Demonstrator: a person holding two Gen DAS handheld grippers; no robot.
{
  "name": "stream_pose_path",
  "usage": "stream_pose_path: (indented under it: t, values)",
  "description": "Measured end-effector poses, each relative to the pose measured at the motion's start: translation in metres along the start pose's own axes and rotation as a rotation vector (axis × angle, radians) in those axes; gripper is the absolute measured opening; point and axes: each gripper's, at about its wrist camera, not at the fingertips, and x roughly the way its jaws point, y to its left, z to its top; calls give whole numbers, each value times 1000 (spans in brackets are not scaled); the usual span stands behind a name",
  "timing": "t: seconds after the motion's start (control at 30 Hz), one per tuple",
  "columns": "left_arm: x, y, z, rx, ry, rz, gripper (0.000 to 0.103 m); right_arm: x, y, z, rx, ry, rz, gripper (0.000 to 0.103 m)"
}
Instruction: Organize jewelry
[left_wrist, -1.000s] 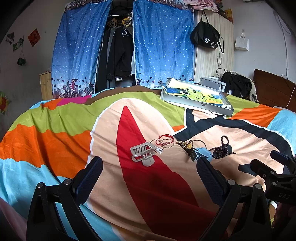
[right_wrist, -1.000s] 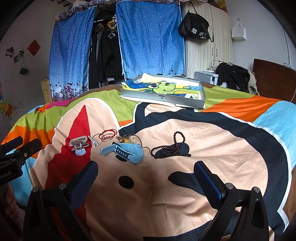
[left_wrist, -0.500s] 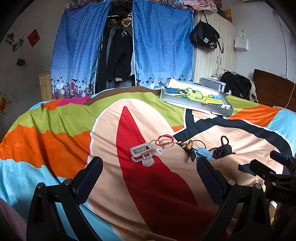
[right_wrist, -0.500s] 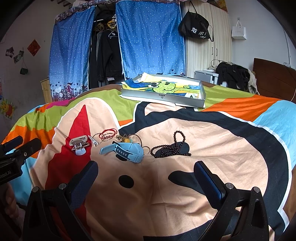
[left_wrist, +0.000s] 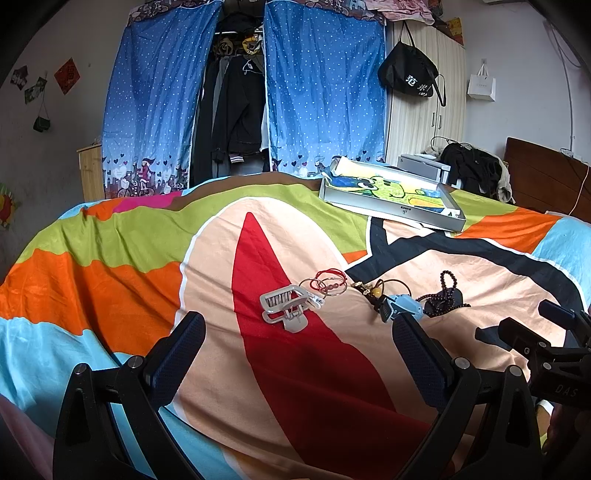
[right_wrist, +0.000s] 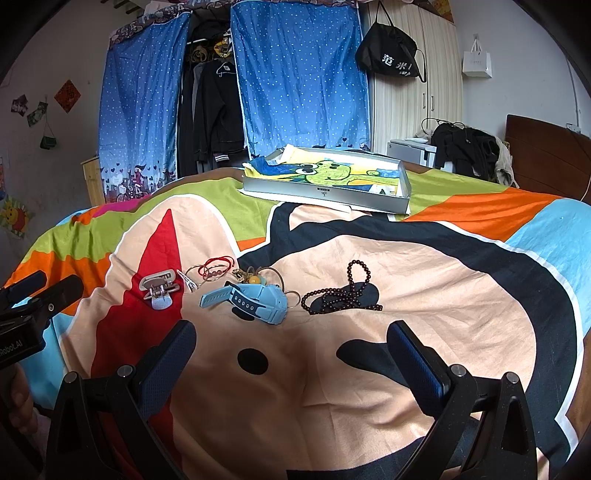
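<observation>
Progress: nothing sorted yet, all pieces waiting.
Jewelry: clip (left_wrist: 284, 307), bangles (left_wrist: 330, 282), watch (right_wrist: 255, 301), beads (right_wrist: 343, 295) lying mid-bed, box (right_wrist: 327, 181) sitting beyond.
Left hand-held gripper (left_wrist: 299, 354): hovering apart, empty.
Right hand-held gripper (right_wrist: 291, 356): hovering apart, empty.

**Colours and patterns on the bed**

Bedspread (right_wrist: 424, 295): blocks of peach, red, black, orange, lime green, sky blue, white outlines.
Hair claw clip (right_wrist: 158, 288): pale grey.
Cord bracelets (right_wrist: 218, 266): red.
Watch (right_wrist: 255, 302): light blue.
Bead string (right_wrist: 345, 293): dark brown.
Shallow box (right_wrist: 325, 192): silver-grey, lined with a green-and-blue cartoon print.
Curtains (right_wrist: 303, 81): blue, white dots.
</observation>
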Motion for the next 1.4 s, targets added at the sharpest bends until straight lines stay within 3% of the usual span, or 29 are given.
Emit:
stream_pose_path:
  t: [0.87, 1.1, 1.4]
  values:
    - [-3, -3, 3, -6, 5, 2, 99, 3, -2, -2, 6, 7, 3, 103]
    - [8, 9, 8, -31, 85, 28, 99, 11, -4, -4, 26, 26, -15, 103]
    - [60, 36, 24, -42, 244, -30, 99, 47, -2, 14, 10, 75, 139, 103]
